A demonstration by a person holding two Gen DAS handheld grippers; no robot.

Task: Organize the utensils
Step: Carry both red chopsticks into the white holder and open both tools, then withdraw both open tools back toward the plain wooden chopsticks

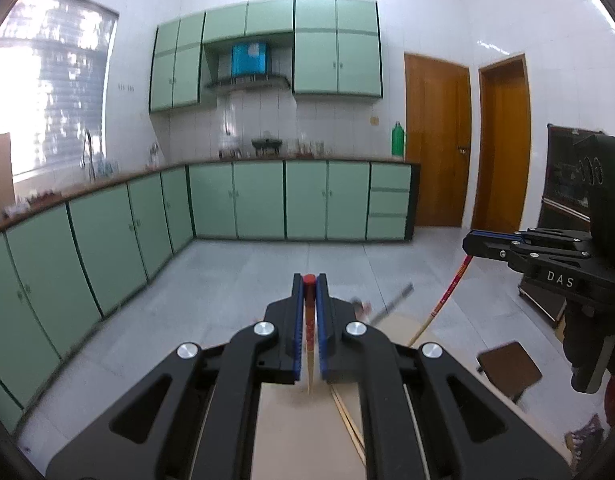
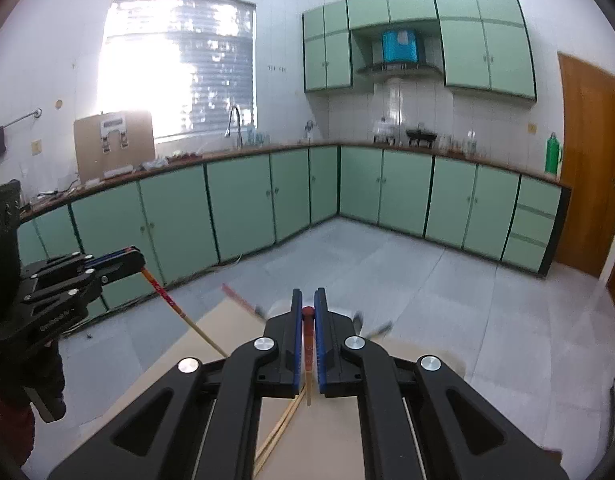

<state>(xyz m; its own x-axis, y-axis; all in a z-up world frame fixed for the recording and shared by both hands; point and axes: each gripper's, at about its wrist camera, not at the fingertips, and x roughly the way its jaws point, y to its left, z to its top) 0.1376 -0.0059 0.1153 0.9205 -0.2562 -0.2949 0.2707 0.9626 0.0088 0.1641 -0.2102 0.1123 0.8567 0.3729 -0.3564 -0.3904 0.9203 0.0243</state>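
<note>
My left gripper (image 1: 308,284) is shut on a red-topped wooden chopstick (image 1: 308,320) that hangs down between the blue pads toward a beige table (image 1: 291,432). My right gripper (image 2: 307,300) is shut on a matching chopstick (image 2: 308,344). Each gripper shows in the other's view: the right one (image 1: 471,243) with its chopstick (image 1: 447,292) at the right, the left one (image 2: 137,258) with its chopstick (image 2: 175,308) at the left. More chopsticks (image 2: 279,432) lie on the table below. Blurred utensils (image 1: 391,300) lie at the table's far edge.
Green kitchen cabinets (image 1: 243,200) line the far walls, with grey tiled floor (image 1: 235,280) between them and the table. A dark brown stool (image 1: 507,368) stands to the right, near two wooden doors (image 1: 435,140). A cardboard box (image 2: 113,144) leans on the counter.
</note>
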